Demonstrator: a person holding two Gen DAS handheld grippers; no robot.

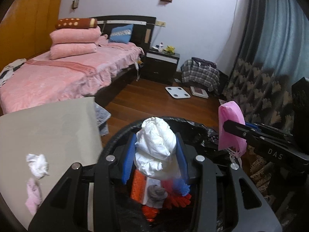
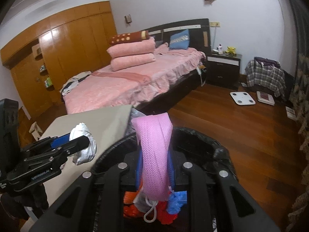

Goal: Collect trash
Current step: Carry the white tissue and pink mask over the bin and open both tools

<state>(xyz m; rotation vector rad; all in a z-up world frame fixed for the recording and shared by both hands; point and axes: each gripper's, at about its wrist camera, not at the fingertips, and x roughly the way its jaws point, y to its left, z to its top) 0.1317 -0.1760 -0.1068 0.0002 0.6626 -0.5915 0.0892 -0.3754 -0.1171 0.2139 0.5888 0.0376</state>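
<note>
My left gripper (image 1: 156, 147) is shut on a crumpled white paper wad (image 1: 155, 145), pinched between its blue pads above the black-lined trash bin (image 1: 123, 133). The right gripper (image 2: 154, 154) is shut on a pink face mask (image 2: 153, 154) whose white ear loop (image 2: 150, 212) dangles over the same bin (image 2: 218, 150). Each gripper shows in the other view: the right one (image 1: 234, 129) with the pink mask (image 1: 230, 114) at the right, the left one (image 2: 77, 143) with the white wad (image 2: 85, 147) at the left. Red, orange and blue trash (image 1: 173, 195) lies inside the bin.
A grey table (image 1: 48, 127) stands left of the bin, with a white tissue (image 1: 37, 165) and a pink scrap (image 1: 32, 195) on it. Behind are a pink bed (image 1: 63, 73), a dark nightstand (image 1: 162, 63), two floor scales (image 1: 177, 91) and a curtain (image 1: 274, 38).
</note>
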